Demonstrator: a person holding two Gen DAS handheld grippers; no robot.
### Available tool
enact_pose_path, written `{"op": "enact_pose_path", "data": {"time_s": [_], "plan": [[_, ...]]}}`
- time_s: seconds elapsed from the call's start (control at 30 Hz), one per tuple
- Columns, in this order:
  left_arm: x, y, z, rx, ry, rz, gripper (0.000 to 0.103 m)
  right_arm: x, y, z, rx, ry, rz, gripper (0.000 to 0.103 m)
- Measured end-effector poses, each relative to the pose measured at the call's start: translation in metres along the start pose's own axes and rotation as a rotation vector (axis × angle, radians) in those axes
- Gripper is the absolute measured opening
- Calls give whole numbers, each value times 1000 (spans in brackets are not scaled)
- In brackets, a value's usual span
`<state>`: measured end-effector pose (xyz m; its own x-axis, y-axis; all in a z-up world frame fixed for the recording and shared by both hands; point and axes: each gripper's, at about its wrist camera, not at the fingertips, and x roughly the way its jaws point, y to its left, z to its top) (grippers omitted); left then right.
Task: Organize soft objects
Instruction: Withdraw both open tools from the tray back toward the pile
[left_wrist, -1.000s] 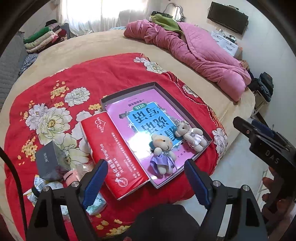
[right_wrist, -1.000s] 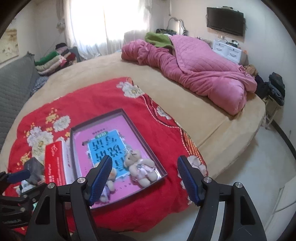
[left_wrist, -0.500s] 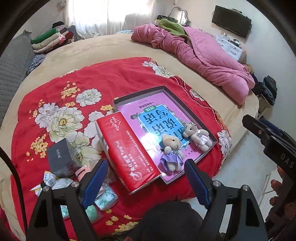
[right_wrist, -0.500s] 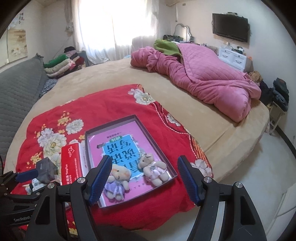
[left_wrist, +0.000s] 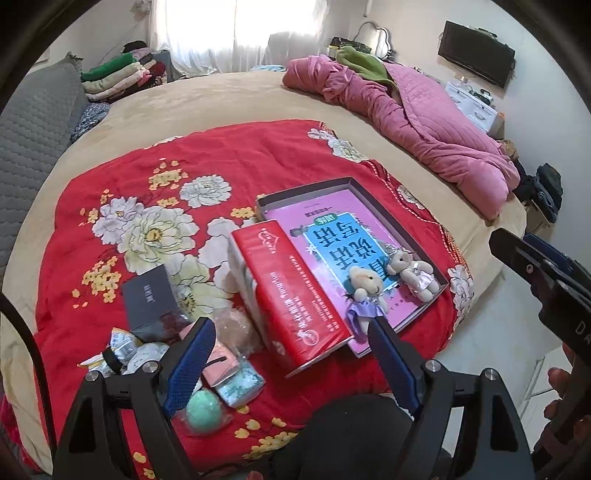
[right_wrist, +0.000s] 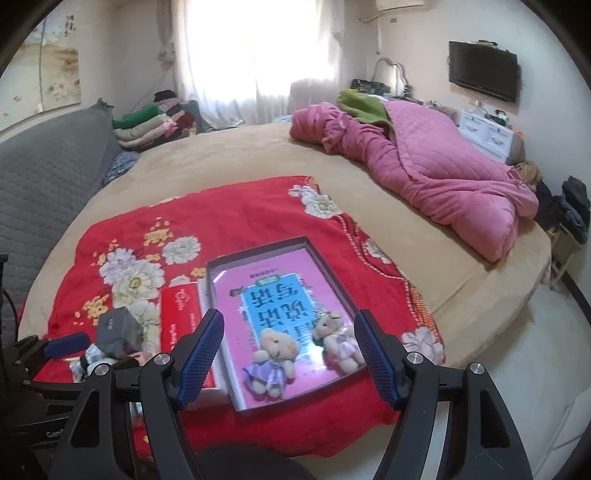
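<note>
Two small plush bears lie in a shallow grey box (left_wrist: 373, 199) (right_wrist: 325, 266) on a pink book: one in a purple dress (left_wrist: 364, 295) (right_wrist: 271, 360), one in a pale pink dress (left_wrist: 412, 269) (right_wrist: 338, 341). A red tissue pack (left_wrist: 291, 291) (right_wrist: 181, 314) leans on the box's left edge. A pile of small soft items (left_wrist: 221, 365) with a green ball (left_wrist: 204, 408) lies at the front left. My left gripper (left_wrist: 286, 363) is open and empty above the pile and the pack. My right gripper (right_wrist: 288, 354) is open and empty, held over the bears.
A red flowered blanket (left_wrist: 155, 177) (right_wrist: 236, 214) covers the near part of a beige round bed (right_wrist: 229, 155). A dark grey box (left_wrist: 149, 297) (right_wrist: 118, 328) sits left. A pink quilt (left_wrist: 417, 129) (right_wrist: 424, 162) lies at the back right. Floor (right_wrist: 517, 350) lies to the right.
Both grippers have pulled back and risen, so more of the bed shows. The pile of small items has come into the left wrist view. Nothing on the bed has moved.
</note>
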<state>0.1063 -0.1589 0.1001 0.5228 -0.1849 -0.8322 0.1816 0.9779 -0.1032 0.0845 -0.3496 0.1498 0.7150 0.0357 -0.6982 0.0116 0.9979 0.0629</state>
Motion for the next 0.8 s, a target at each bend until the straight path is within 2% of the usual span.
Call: {"op": "enact_pose_path", "data": {"time_s": [0.8], "plan": [[-24,75,-31,-113,-2,71,84,0,84,-8,-125,34,88,74]]}}
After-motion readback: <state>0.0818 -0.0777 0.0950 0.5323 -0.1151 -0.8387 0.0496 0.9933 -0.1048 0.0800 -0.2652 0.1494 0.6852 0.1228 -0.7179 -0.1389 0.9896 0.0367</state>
